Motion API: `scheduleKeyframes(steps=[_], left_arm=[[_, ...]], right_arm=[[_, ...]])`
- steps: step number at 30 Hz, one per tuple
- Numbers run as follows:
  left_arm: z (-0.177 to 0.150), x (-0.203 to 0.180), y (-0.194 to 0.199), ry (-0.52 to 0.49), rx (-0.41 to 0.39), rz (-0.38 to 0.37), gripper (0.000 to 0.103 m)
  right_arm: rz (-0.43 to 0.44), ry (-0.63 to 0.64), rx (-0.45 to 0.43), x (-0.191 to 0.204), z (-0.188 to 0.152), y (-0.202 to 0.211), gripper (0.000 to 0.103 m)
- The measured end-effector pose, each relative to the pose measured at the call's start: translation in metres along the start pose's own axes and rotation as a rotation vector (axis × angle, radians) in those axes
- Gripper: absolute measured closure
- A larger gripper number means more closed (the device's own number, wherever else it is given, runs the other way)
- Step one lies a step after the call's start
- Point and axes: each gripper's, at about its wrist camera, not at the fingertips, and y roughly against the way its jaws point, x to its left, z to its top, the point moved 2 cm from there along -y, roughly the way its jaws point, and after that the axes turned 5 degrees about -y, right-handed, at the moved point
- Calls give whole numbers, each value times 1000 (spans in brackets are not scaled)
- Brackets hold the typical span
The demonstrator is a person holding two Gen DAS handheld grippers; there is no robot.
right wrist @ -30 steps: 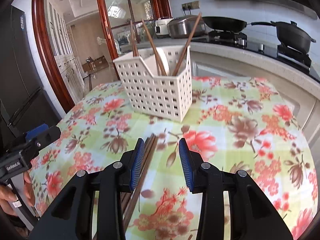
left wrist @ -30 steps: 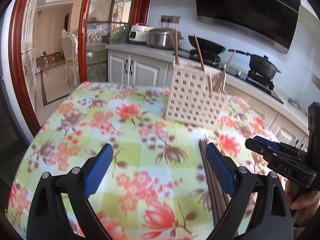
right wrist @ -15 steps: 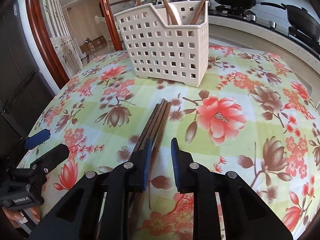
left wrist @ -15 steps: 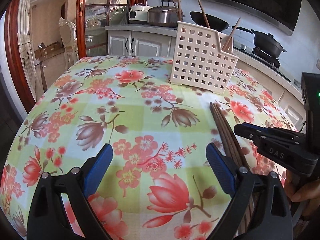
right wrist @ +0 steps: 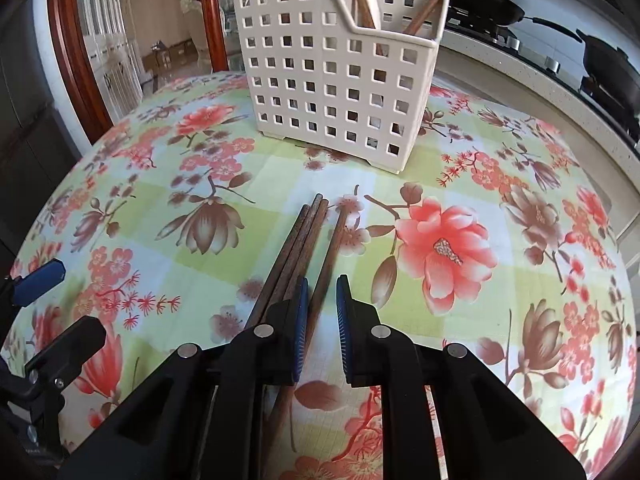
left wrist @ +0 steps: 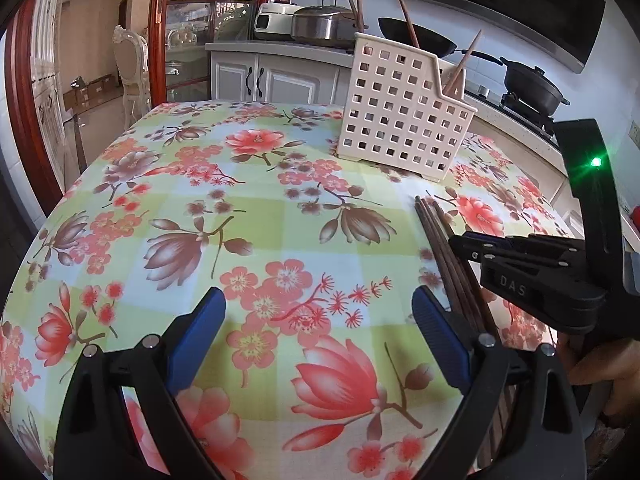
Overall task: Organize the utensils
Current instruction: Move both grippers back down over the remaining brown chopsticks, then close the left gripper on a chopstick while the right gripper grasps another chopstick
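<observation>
wooden chopsticks [right wrist: 304,240] near perforated plastic basket [right wrist: 340,76].

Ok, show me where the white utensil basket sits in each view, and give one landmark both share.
Left wrist: the white utensil basket stands upper right of centre on the floral tablecloth, beyond the loose chopsticks.
Right wrist: the basket stands top centre, straight ahead of the right gripper.
Shared landmark: the loose chopsticks lying on the cloth, tips toward the basket.
</observation>
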Motion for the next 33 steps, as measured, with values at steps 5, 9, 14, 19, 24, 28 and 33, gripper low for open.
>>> scheduleKeyframes(steps=[5, 9, 14, 19, 24, 28, 33], left_arm=[[2, -6, -5, -11, 27, -15, 12], [8, -12, -15, -22, 57, -13, 12], [22, -29, -30, -45, 89, -31, 13], [31, -52, -53, -105, 136, -17, 23], [36, -64, -66, -125, 152, -12, 24], [37, -69, -72, -135, 164, 16, 24], [38, -66, -76, -118, 169, 17, 24]], right_arm=[[-3, 11, -11, -4, -5, 3, 96], [10, -21, -19, -21, -14, 11, 97], [45, -74, -36, -44, -21, 20, 97], [80, -104, -58, -58, -24, 28, 97], [111, -125, -65, -66, -27, 30, 97], [135, -129, -65, -66, -29, 30, 97], [153, -141, -70, -70, -31, 30, 97]])
